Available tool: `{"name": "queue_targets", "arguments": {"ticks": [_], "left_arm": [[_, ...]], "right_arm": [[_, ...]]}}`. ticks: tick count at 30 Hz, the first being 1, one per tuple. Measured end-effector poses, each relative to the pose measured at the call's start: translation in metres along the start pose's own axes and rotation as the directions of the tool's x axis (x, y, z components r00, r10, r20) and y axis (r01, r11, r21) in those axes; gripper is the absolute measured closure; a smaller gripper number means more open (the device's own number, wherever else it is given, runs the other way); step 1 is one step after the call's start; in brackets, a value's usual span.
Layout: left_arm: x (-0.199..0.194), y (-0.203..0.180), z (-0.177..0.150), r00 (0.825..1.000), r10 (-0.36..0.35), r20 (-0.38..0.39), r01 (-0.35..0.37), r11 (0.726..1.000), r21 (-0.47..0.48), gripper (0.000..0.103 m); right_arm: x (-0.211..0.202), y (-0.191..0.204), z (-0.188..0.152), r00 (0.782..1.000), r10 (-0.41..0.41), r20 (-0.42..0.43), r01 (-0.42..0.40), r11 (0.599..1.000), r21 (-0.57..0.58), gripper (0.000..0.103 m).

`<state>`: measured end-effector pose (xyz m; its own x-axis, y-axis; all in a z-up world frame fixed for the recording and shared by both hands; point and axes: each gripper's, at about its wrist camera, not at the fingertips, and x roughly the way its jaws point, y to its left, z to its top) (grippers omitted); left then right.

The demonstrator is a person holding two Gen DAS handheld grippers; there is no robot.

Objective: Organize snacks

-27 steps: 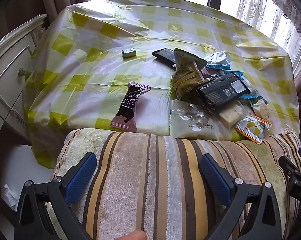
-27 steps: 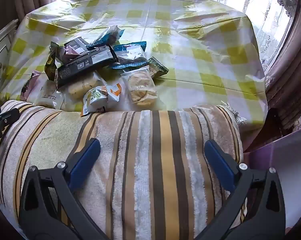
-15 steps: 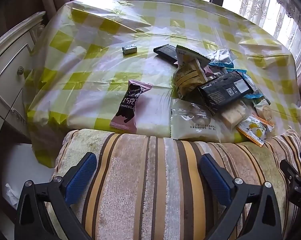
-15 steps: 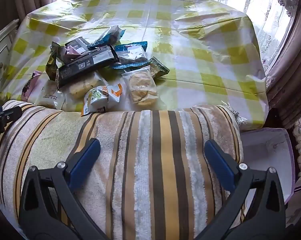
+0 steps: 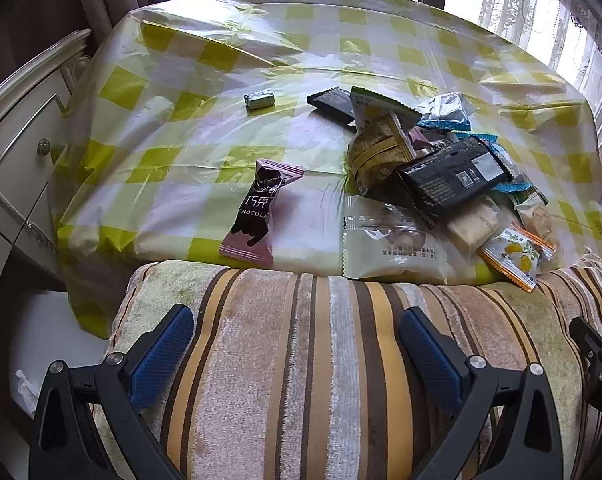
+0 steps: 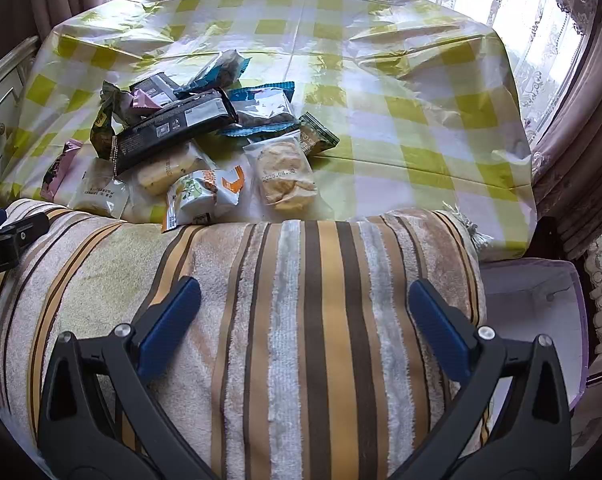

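Observation:
A heap of wrapped snacks (image 5: 441, 176) lies on the yellow-checked tablecloth (image 5: 181, 152), topped by a long black packet (image 5: 453, 178). Apart from it lie a pink chocolate packet (image 5: 257, 210), a small silver candy (image 5: 259, 101) and a clear cake packet (image 5: 393, 246). In the right wrist view the same heap (image 6: 181, 136) lies at left, with a clear biscuit packet (image 6: 285, 176) and an orange-white packet (image 6: 203, 196) in front. My left gripper (image 5: 297, 340) and right gripper (image 6: 305, 308) both hover open over a striped cushion, nothing between their fingers.
The striped cushion (image 5: 341, 360) (image 6: 301, 320) runs along the table's near edge below both grippers. A white cabinet (image 5: 17, 140) stands at the left. A pale purple bin (image 6: 537, 312) sits on the floor at the right. Curtains and a window lie behind the table.
Both views have shifted slightly, so the snacks sit a little lower in frame. The purple bin has come into the right wrist view. Both grippers stay open and no snack has moved.

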<state>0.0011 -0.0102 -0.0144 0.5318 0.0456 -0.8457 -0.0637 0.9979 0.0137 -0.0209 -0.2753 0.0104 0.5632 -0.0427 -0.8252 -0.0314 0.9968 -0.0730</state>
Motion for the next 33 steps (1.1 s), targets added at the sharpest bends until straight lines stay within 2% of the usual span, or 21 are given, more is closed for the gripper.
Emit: {"name": "queue_targets", "arguments": {"ticks": [33], "left_arm": [[-0.005,0.002,0.011,1.0,0.0,-0.003,0.0,1.0,0.001,0.0]], "right_arm": [[0.0,0.001,-0.001,1.0,-0.006,0.001,0.006,1.0,-0.005,0.0]]}}
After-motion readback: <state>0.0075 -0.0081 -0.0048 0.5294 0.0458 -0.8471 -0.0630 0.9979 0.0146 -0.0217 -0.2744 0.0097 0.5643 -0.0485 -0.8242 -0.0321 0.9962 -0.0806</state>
